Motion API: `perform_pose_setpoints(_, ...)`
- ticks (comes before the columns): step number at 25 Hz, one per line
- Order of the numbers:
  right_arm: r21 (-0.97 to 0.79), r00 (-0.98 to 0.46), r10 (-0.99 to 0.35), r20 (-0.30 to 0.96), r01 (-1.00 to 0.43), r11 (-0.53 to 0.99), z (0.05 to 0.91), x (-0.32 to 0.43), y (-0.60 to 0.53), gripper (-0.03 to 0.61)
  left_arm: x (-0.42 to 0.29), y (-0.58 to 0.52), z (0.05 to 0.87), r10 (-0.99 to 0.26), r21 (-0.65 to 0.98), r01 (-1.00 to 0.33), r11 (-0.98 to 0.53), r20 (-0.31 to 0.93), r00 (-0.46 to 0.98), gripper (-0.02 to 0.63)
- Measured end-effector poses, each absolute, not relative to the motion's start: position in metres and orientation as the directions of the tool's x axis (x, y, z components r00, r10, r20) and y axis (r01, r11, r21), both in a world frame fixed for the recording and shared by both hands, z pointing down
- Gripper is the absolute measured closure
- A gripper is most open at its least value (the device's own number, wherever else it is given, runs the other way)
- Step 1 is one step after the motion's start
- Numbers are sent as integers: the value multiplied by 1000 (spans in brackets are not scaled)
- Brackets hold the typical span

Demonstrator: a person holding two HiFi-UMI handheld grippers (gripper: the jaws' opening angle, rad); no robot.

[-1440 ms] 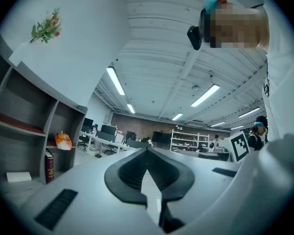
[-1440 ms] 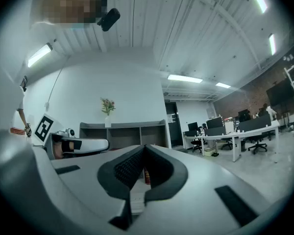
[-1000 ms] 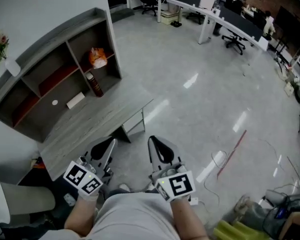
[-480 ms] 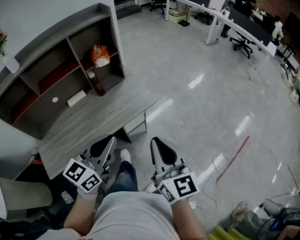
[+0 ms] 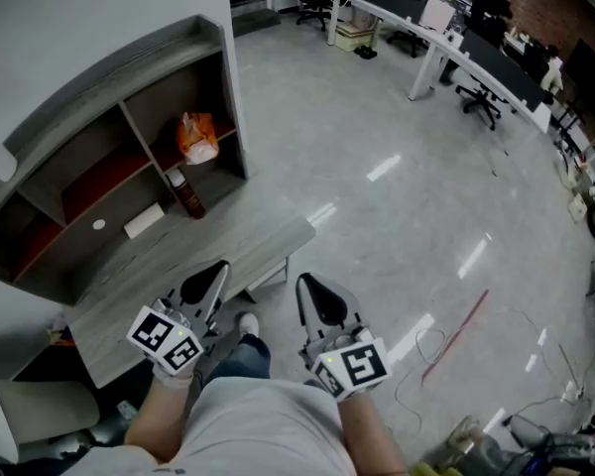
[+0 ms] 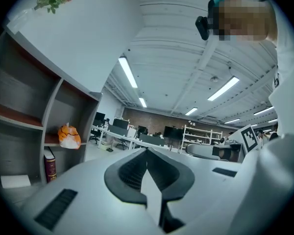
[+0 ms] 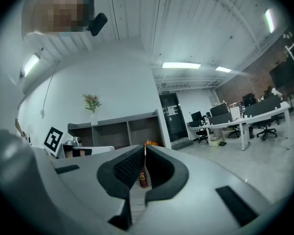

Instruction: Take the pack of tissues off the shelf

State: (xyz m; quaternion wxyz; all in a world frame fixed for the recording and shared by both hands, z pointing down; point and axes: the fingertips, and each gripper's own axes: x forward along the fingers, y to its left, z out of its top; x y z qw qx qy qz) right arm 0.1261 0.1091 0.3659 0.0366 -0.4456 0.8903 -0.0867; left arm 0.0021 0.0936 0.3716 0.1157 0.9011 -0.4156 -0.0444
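Note:
The tissue pack, a flat white packet, lies in the lower middle compartment of the grey shelf unit that stands on a grey desk. It also shows at the lower left of the left gripper view. My left gripper is held low in front of the desk edge, well short of the shelf, its jaws shut on nothing. My right gripper hangs beside it over the floor, tips together and empty.
An orange bag sits in the right compartment, and a dark red bottle-like thing stands below it near the tissue pack. Office desks and chairs fill the far right. A red stick and cables lie on the floor.
The view has shifted toward the shelf and desk, which now sit closer and lower in the head view. A leg and shoe have stepped forward. Both grippers stay shut in the same pose.

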Motion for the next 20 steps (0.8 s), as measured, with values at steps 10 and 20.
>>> perform_pose_setpoints(10, -163, -604, -796, 43, -790, 591, 370, 59, -22, 558, -60, -29, 382, -768, 231, -758, -610, 66, 637, 595)
perform_pose_setpoints(20, -117, -644, -760, 91, -764, 634, 377, -26, -122, 557, -137, -113, 395, -829, 208, -829, -519, 114, 548, 591)
